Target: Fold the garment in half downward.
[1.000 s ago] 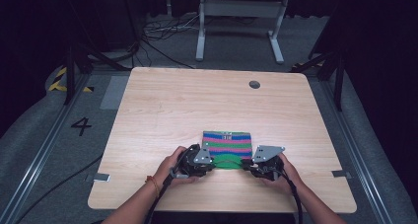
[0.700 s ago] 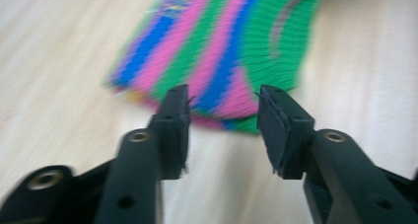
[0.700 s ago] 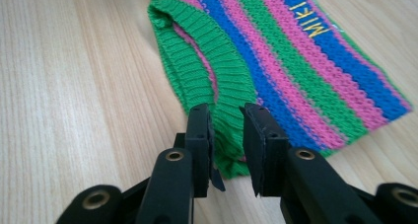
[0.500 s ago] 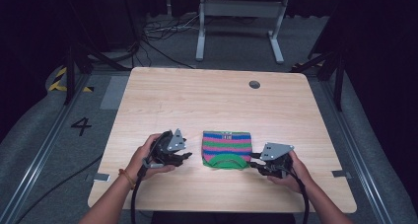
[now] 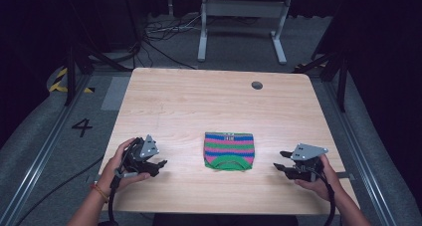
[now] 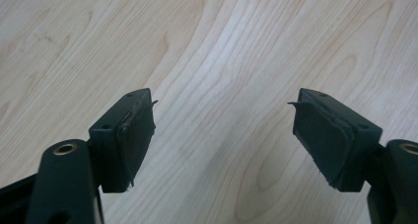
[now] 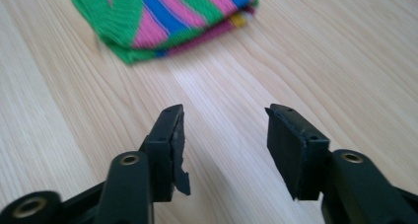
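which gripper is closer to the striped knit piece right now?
Right, narrowly. The right gripper sits just off the right edge of the striped knit piece, apart from it. The left gripper is farther off its left side. Both are open, empty.

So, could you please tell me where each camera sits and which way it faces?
High view: above the person's side, looking forward and down at the table; both forearms, left gripper and right gripper show.
Left gripper view: on the left gripper, facing bare wood between open jaws.
Right gripper view: on the right gripper, facing the folded striped knit garment.
Shared: the garment also appears in the high view.
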### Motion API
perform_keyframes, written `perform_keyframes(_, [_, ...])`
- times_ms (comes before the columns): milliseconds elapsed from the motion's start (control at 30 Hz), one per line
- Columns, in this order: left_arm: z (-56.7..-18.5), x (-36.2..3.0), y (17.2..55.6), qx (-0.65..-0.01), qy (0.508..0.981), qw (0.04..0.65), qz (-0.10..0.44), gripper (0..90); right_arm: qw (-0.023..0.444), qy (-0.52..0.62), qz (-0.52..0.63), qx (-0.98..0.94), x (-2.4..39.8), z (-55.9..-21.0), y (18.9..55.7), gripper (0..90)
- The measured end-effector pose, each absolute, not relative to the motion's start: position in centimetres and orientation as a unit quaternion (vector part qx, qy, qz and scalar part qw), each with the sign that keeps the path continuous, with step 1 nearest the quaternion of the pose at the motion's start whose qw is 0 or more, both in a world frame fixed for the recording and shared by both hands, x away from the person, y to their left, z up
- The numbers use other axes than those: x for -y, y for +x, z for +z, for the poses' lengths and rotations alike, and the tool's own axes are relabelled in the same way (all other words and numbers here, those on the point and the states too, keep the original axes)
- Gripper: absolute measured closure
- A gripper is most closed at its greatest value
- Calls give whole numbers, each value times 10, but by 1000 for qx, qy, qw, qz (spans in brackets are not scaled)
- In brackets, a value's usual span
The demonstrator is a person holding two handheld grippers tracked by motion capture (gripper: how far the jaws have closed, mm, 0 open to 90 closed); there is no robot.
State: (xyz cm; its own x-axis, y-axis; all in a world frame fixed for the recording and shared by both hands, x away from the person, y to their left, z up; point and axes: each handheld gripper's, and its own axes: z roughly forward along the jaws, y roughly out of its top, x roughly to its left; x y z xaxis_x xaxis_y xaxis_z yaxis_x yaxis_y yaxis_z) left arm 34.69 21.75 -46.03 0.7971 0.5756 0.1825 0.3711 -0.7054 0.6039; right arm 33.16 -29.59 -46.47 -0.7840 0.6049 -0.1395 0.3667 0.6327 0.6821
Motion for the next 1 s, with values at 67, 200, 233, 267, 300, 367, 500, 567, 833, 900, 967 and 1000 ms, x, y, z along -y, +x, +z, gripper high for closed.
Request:
perform_keyframes(67, [-461, -222, 345, -263, 904, 284, 180, 233, 186, 283, 324, -884, 306, -468, 330, 453])
perform_keyframes(200, [-469, -235, 339, -266, 907, 280, 168, 232, 188, 300, 316, -880, 320, -471, 326, 407])
perform_keyframes(233, [-472, -239, 337, -270, 908, 277, 161, 228, 190, 306, 315, -878, 325, -472, 325, 398])
perform_keyframes(267, [-473, -241, 336, -272, 908, 274, 160, 221, 190, 315, 317, -875, 331, -474, 323, 383])
perform_keyframes(300, [-476, -244, 335, -276, 909, 269, 158, 221, 190, 320, 318, -872, 334, -474, 322, 365])
perform_keyframes(367, [-479, -249, 332, -279, 909, 271, 150, 230, 194, 341, 319, -863, 344, -477, 319, 342])
perform_keyframes(500, [-485, -259, 326, -294, 901, 287, 136, 223, 184, 385, 334, -840, 363, -484, 312, 319])
perform_keyframes(567, [-485, -262, 326, -298, 900, 289, 136, 216, 181, 399, 337, -833, 370, -488, 309, 310])
perform_keyframes(833, [-491, -277, 320, -327, 886, 302, 128, 204, 181, 432, 343, -814, 393, -496, 297, 295])
perform_keyframes(900, [-493, -279, 319, -332, 883, 308, 123, 197, 182, 439, 345, -810, 398, -497, 295, 289])
perform_keyframes(967, [-494, -282, 317, -340, 878, 316, 118, 195, 184, 448, 346, -804, 402, -499, 293, 283])
perform_keyframes(1000, [-495, -283, 317, -341, 877, 318, 112, 195, 184, 451, 348, -801, 404, -499, 293, 278])
